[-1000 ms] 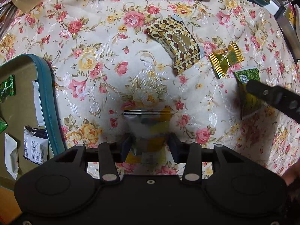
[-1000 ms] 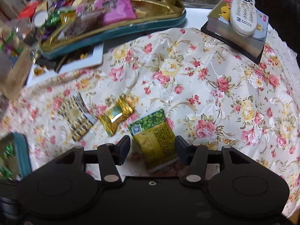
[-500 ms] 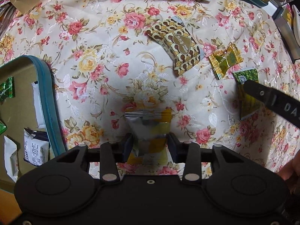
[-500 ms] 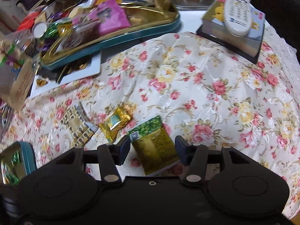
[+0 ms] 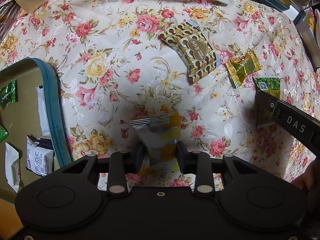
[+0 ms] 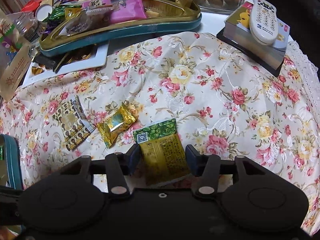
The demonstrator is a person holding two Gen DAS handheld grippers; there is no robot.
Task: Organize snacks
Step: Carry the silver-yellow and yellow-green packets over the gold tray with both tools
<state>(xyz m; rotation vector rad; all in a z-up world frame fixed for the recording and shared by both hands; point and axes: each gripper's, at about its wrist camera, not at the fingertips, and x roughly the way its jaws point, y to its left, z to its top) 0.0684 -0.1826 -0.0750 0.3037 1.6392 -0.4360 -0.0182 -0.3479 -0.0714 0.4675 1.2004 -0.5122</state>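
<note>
Silver-and-yellow foil, crimped along its top seal, marks the snack packet now caught between the jaws of the left gripper, which have just been closing until both pads appear to touch its sides as it lies on the floral tablecloth. To the right, the right gripper has likewise been narrowing around a green-and-gold sachet printed with a QR code; one pad is at its edge while a slim gap shows at the other, so the grip does not look made. Judged from the layout, the sorting is partly done: several wrapped items, among them a white pouch and a printed white packet, already sit in the teal-rimmed tin at the left, while four pieces remain on the cloth. Between the two grippers lie a flat brown-and-gold patterned packet with a heart emblem and a crinkled gold foil candy with pinched ends, both untouched. Farther back, a second teal-and-gold tin is heaped with glossy wrappers, including a pink bag, beside a white tray. A white remote control rests on a box at the far right corner.
</note>
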